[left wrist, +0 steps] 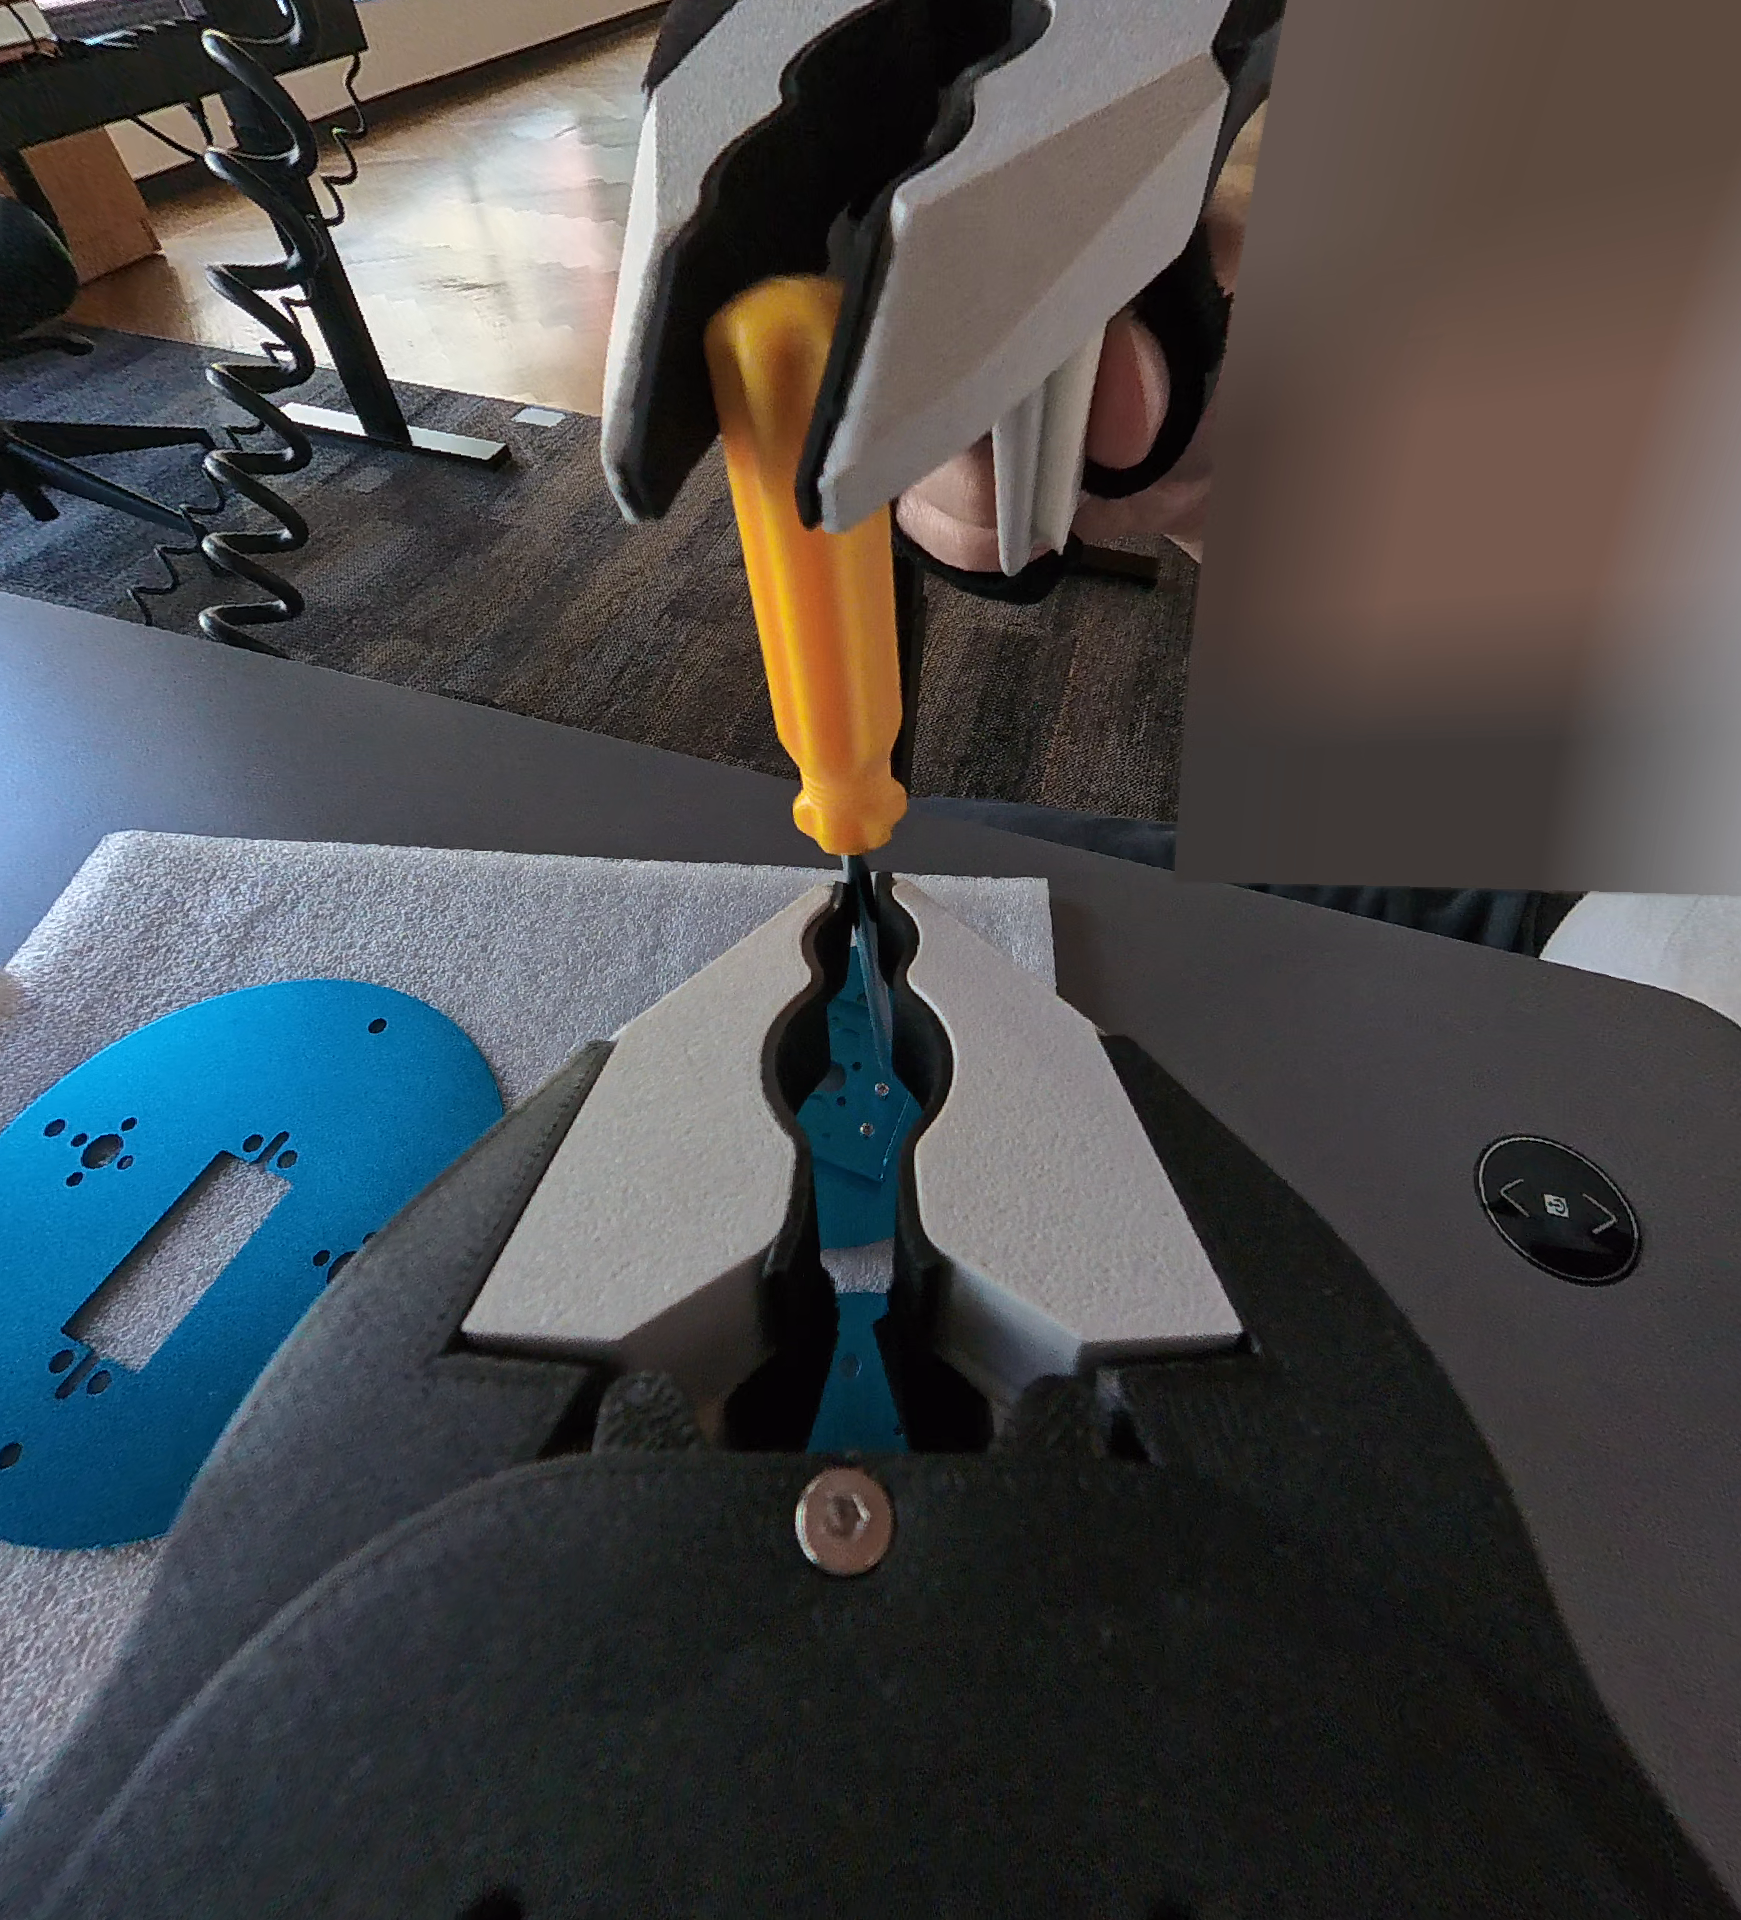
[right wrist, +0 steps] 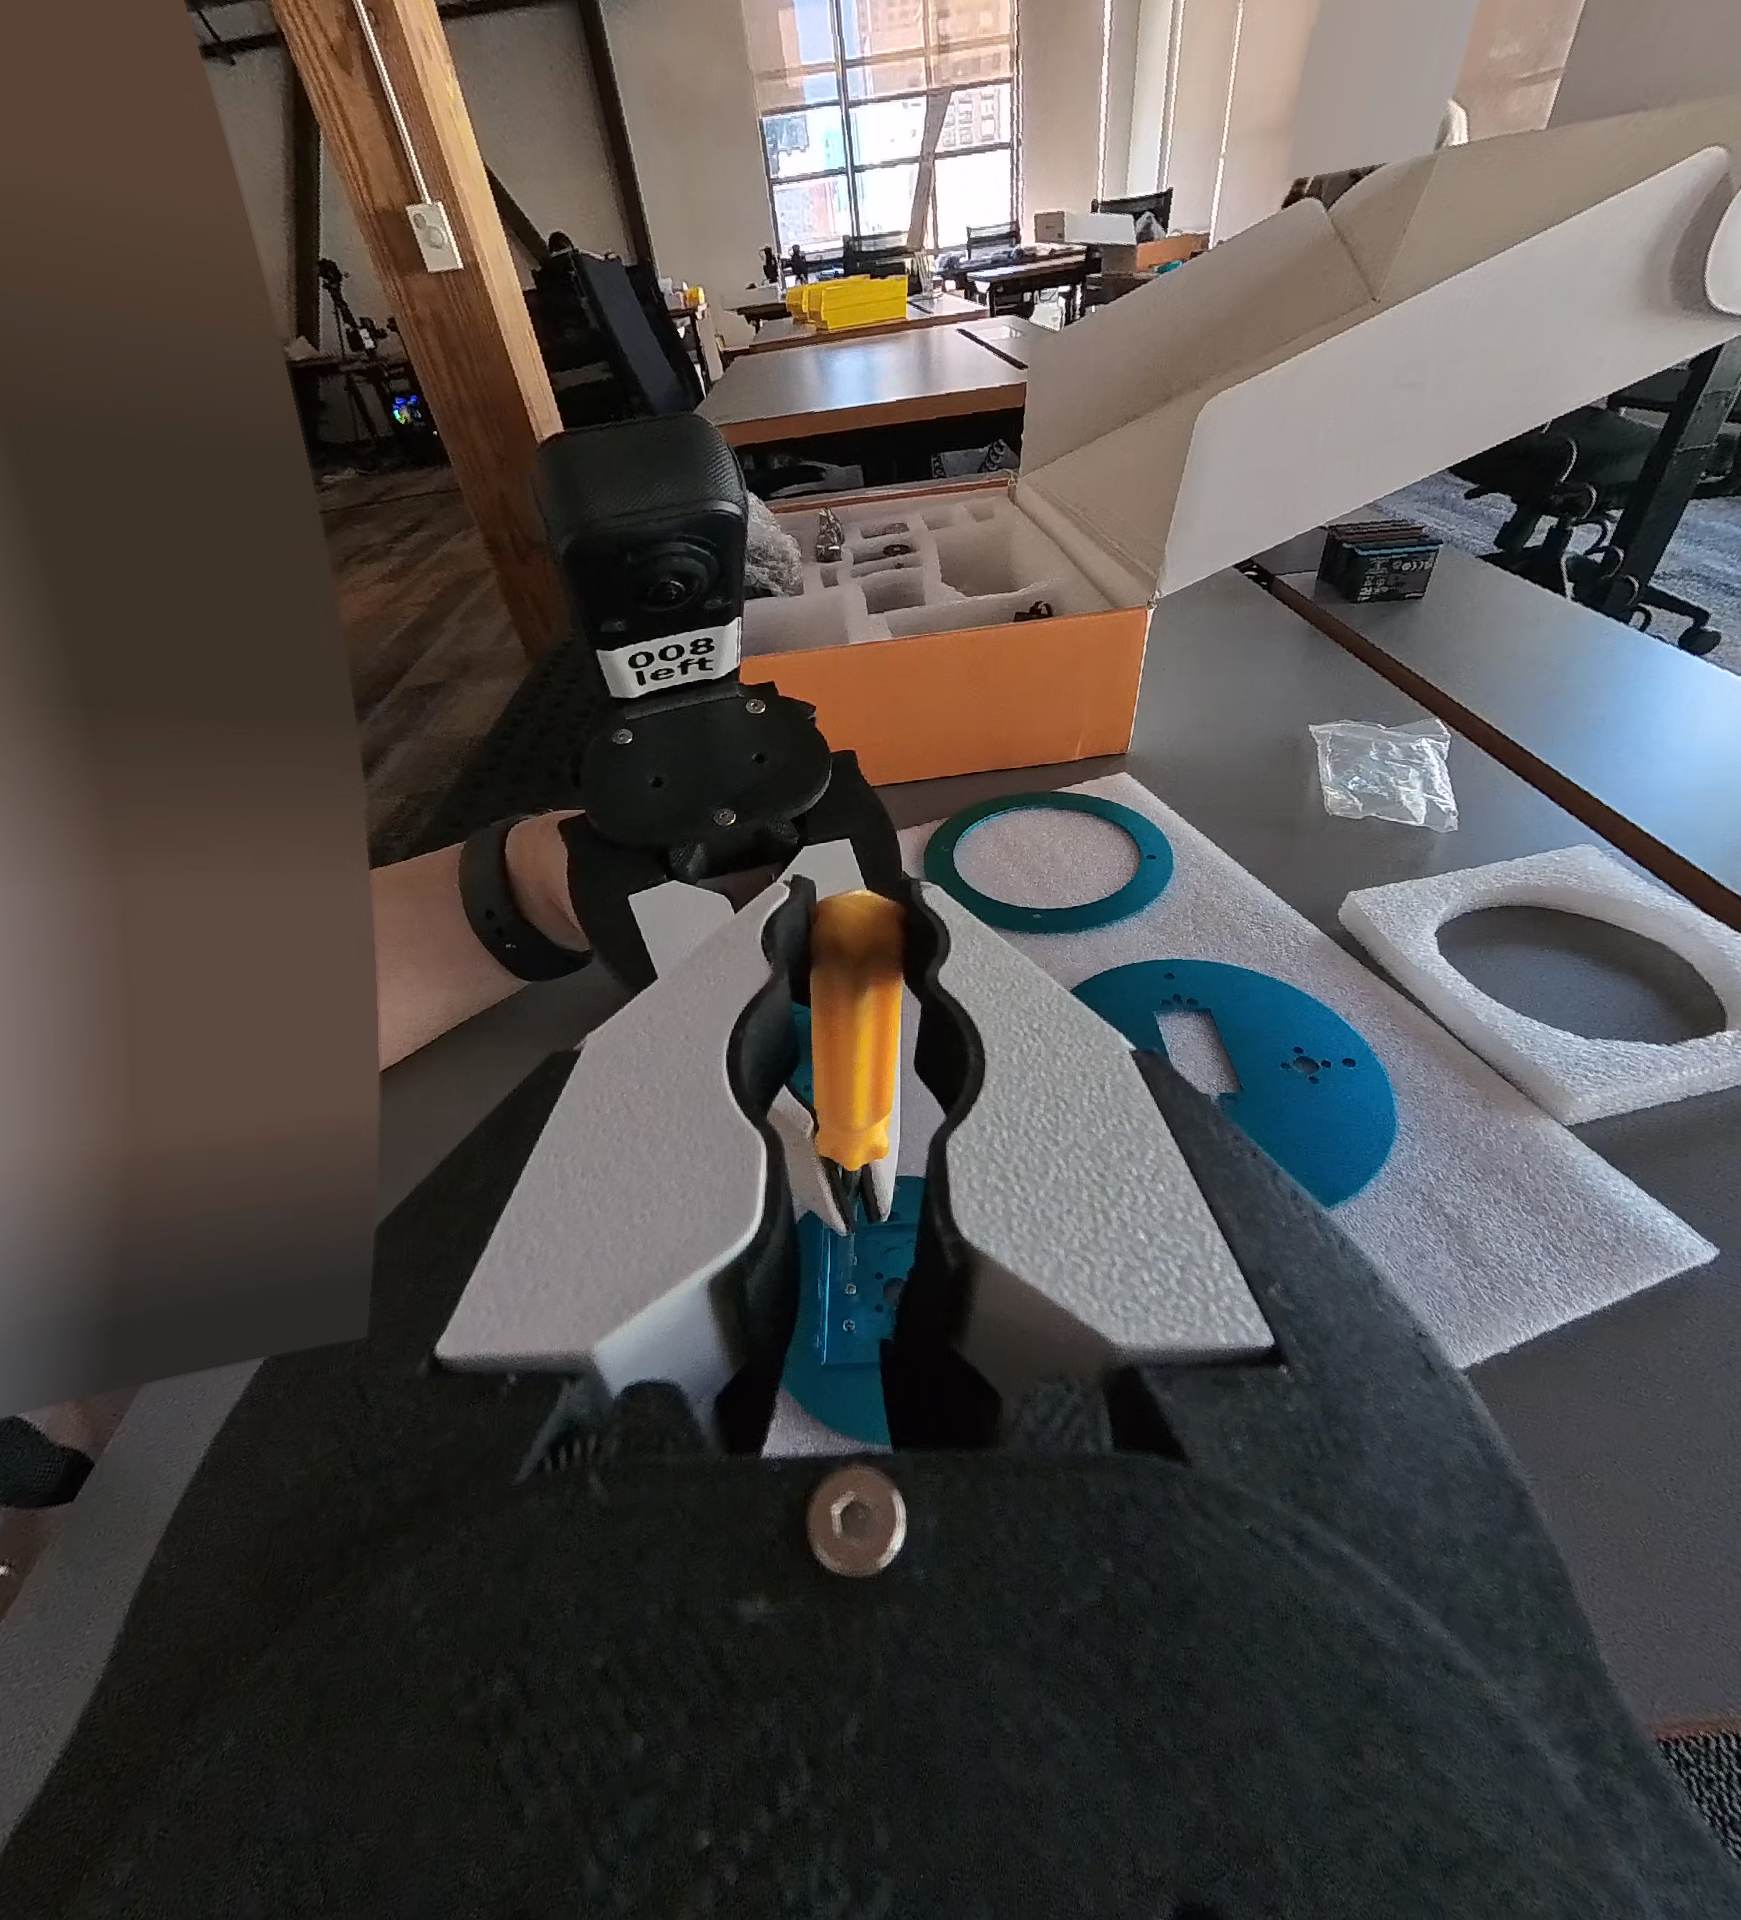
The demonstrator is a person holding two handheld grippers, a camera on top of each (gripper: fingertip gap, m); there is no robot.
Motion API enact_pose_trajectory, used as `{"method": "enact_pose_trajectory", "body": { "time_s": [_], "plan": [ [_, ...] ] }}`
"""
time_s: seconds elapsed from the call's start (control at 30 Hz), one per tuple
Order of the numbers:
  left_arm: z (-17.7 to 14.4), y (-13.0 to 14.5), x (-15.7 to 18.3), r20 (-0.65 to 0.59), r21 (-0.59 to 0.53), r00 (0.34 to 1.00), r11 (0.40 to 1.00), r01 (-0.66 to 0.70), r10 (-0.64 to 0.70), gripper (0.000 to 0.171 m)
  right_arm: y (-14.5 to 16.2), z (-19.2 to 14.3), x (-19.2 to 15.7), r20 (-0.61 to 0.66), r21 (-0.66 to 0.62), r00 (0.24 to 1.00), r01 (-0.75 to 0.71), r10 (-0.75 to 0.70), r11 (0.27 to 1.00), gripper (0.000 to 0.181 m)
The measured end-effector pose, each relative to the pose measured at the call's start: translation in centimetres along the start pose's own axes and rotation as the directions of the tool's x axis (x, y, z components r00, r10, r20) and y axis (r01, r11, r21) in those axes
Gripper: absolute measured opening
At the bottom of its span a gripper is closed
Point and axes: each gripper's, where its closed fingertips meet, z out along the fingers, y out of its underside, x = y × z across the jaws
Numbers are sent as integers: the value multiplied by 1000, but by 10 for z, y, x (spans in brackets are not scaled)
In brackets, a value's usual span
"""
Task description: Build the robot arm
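My right gripper is shut on the handle of an orange screwdriver and holds it tip down. In the left wrist view the right gripper hangs above with the screwdriver. My left gripper is shut on a small blue bracket with small screws in it. The screwdriver's dark shaft passes down between the left fingertips to the bracket. In the right wrist view the left gripper points down at the bracket, which stands on a blue plate.
A white foam sheet on the grey table carries a blue slotted disc and a teal ring. A foam frame with an oval hole, a plastic bag and an open orange box lie beyond. The grippers' ends are close to 8 cm from one another. My right tips are about 15 cm from the blue plate, my left tips only 5 cm.
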Motion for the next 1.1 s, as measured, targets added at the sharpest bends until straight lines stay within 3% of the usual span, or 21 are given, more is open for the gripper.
{"method": "enact_pose_trajectory", "body": {
  "time_s": [0.77, 1.1],
  "plan": [
    [1, 6, 1, 7, -29, 1000, 1000, -3, 4, 2, 5, 0, 0, 2, -23, 1000, 7, -7, 1000, 16],
    [-2, 8, 4, 12, -47, 999, 998, -46, 46, 2, 7, 6, -12, 50, -87, 989, 143, -139, 986, 16]
  ]
}}
